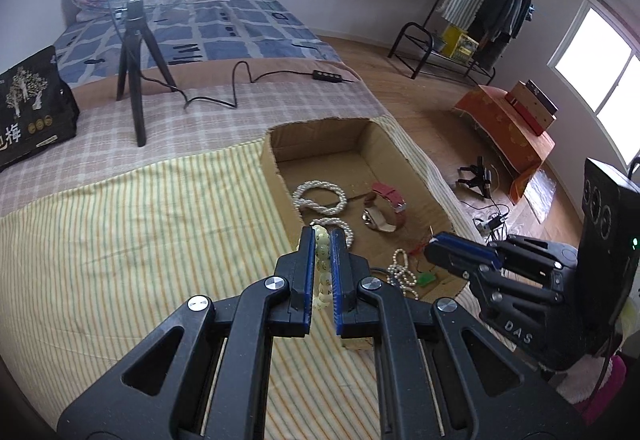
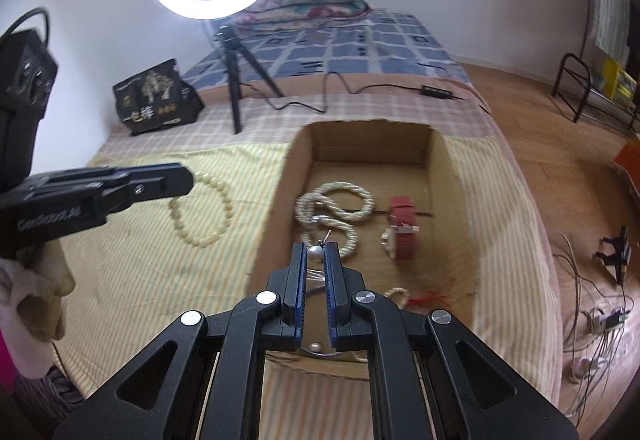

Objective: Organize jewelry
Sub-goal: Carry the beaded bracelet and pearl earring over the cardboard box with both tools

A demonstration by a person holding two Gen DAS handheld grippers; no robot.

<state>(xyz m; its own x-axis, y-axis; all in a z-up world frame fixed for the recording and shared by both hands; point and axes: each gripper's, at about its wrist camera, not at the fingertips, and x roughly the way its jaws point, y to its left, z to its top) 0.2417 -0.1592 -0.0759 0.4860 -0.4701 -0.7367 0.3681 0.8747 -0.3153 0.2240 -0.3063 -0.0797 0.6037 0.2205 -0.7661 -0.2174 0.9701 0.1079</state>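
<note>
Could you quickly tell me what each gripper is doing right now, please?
Left gripper: shut on the pale bead bracelet.
Right gripper: shut on a silvery earring, over the cardboard box.

Ahead of the right tool (image 2: 315, 254) the cardboard box (image 2: 444, 176) is open on top; its far half is bare floor, walled on all sides. Just beyond that tool's tips the twisted pearl strands (image 2: 340, 200) crowd the box's middle, with the red watch (image 2: 402, 236) to their right. Left of the left tool (image 1: 323, 240) the striped bedcover (image 1: 140, 240) lies bare and wide. Farther off, the ring-light tripod (image 1: 132, 72) and its cable (image 1: 224, 96) cross the bed.
</note>
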